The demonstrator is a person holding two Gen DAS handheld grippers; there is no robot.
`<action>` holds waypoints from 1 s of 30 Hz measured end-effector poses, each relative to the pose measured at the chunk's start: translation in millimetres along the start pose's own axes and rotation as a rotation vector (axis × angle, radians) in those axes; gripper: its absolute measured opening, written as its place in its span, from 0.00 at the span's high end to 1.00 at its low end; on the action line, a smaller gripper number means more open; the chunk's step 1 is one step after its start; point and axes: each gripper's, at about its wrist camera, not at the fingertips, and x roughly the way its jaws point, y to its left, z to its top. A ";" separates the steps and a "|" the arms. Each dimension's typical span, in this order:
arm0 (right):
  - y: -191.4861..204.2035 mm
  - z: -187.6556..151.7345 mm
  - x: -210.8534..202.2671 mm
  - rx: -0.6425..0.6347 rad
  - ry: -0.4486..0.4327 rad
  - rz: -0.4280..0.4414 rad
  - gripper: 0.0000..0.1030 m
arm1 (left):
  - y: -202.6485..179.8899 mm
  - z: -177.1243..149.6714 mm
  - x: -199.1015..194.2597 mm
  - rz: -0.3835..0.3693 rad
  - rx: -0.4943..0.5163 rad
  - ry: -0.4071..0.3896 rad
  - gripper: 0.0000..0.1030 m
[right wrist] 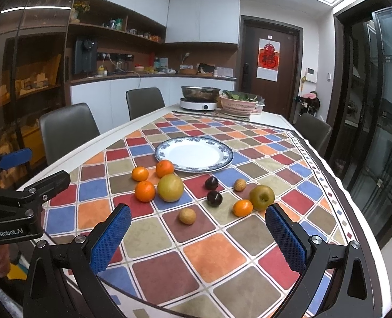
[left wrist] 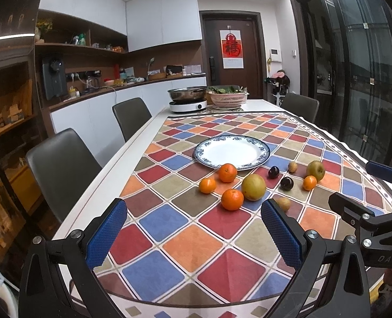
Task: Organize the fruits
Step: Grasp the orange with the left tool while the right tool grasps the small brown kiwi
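Blue-padded left gripper point(left wrist: 193, 234) and right gripper point(right wrist: 198, 234) hover at lower frame, both spread wide and holding nothing. Scattered oranges, pears, dark plums and small tan fruits lie mid-frame on the chequered tablecloth point(right wrist: 214, 254), just below the bare blue-rimmed white porcelain plate point(right wrist: 194, 154). Judged stage: organizing not begun; next, close on the nearest orange point(left wrist: 232, 199).

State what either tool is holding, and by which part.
Nothing. The left tool and right tool are both open; all fruit lies on the tablecloth.
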 end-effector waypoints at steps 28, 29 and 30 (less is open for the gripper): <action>-2.4 -6.9 99.4 0.027 0.226 0.078 0.07 | -22.4 6.3 102.4 -0.204 0.267 0.120 0.18; -3.2 -7.5 103.5 0.032 0.235 0.085 0.09 | -23.8 5.9 107.4 -0.210 0.271 0.133 0.18; -3.6 -8.4 107.5 0.036 0.246 0.093 0.12 | -24.6 5.3 113.0 -0.219 0.271 0.148 0.19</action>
